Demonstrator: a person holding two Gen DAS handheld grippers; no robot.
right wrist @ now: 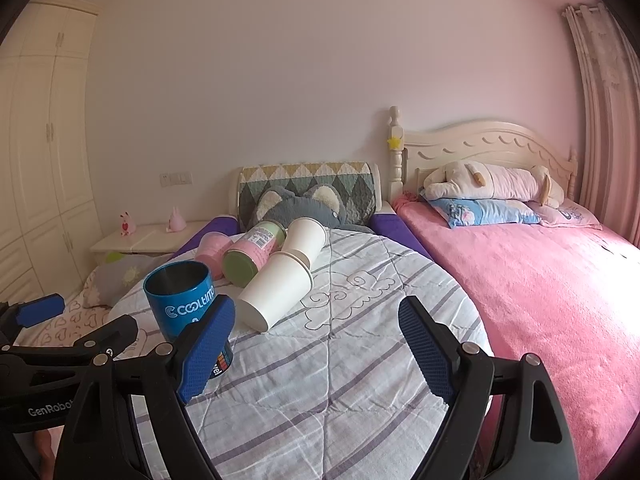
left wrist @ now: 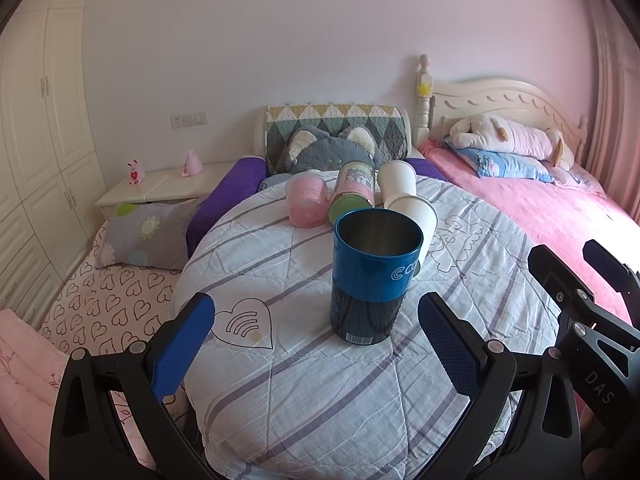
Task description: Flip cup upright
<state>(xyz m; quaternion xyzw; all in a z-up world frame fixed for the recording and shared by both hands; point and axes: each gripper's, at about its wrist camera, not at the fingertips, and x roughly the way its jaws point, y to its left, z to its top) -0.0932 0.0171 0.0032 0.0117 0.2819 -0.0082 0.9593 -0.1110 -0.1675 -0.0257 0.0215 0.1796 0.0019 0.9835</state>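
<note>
A blue and black metal cup (left wrist: 374, 276) stands upright, mouth up, on the striped quilt (left wrist: 320, 392); it also shows in the right wrist view (right wrist: 182, 296). Behind it several cups lie on their sides: a pink cup (left wrist: 306, 199), a pink can with a green end (left wrist: 352, 196), and two white paper cups (left wrist: 404, 192). The nearer white cup (right wrist: 276, 292) lies in front of my right gripper (right wrist: 316, 344). My left gripper (left wrist: 316, 344) is open and empty, just short of the blue cup. My right gripper is open and empty.
A grey cat cushion (left wrist: 332, 152) and a patterned headboard cover (left wrist: 336, 124) sit behind the cups. A pink bed (right wrist: 540, 280) with a plush toy (right wrist: 492, 182) lies to the right. A nightstand (left wrist: 160, 188) and wardrobe (left wrist: 36, 140) stand to the left.
</note>
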